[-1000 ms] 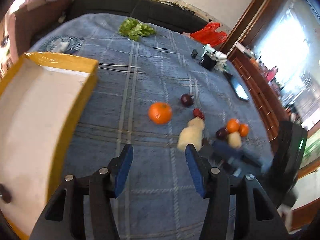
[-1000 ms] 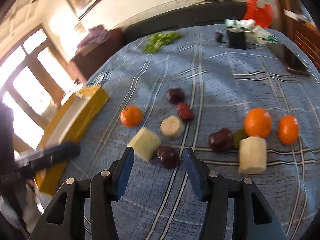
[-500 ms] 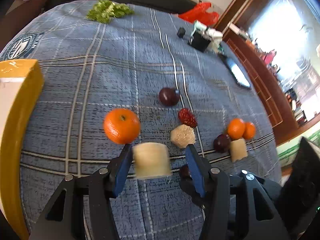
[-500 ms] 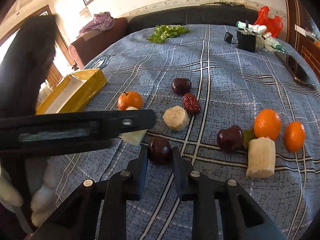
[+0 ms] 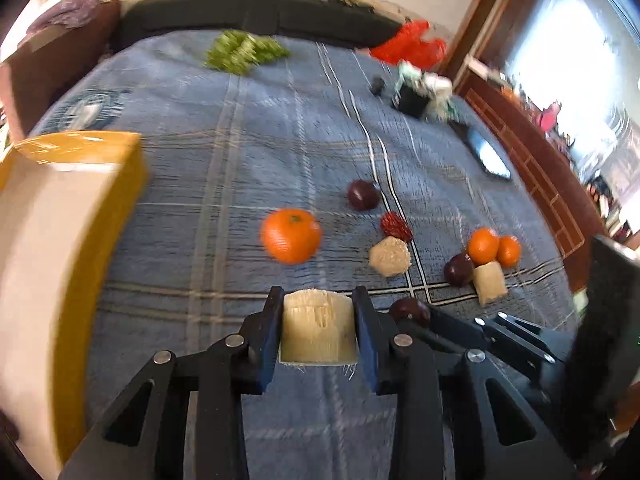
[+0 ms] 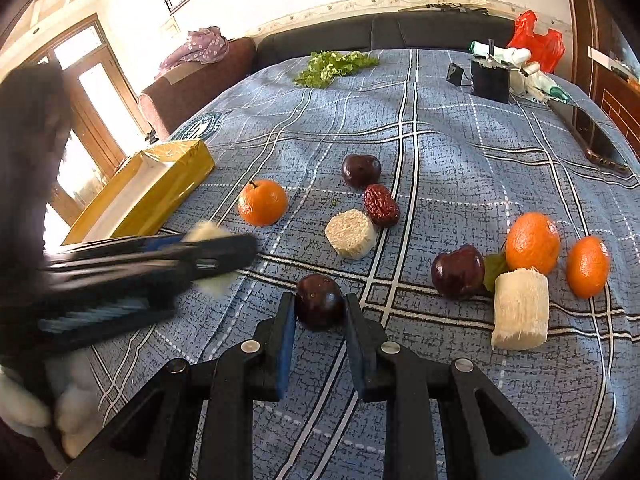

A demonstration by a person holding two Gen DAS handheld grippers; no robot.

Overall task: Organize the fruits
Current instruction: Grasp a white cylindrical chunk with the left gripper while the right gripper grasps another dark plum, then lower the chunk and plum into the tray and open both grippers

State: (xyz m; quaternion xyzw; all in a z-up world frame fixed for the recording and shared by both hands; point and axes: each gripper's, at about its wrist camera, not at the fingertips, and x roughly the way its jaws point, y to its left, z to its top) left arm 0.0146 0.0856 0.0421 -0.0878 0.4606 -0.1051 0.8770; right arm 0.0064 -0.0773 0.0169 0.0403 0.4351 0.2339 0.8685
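My left gripper [image 5: 318, 308] is shut on a pale sugarcane piece [image 5: 318, 332] and holds it over the blue plaid cloth. My right gripper [image 6: 320, 312] is shut on a dark plum [image 6: 320, 300] near the cloth. On the cloth lie an orange [image 6: 262, 202], a second sugarcane piece [image 6: 351, 233], a red date [image 6: 381, 205], another plum [image 6: 361, 170], and to the right an apple [image 6: 458, 271], two oranges [image 6: 532, 242] and a third sugarcane piece [image 6: 520, 310]. A yellow box [image 5: 60, 216] stands open at the left.
Green lettuce [image 6: 334, 65] lies at the far edge. A black box with gloves [image 6: 492, 76], a red bag [image 6: 534, 40] and a phone [image 6: 592, 136] are at the far right. A dark sofa backs the table.
My left gripper closed on the sugarcane piece and lifted it, swinging left toward the yellow box. My right gripper closed on the dark plum.
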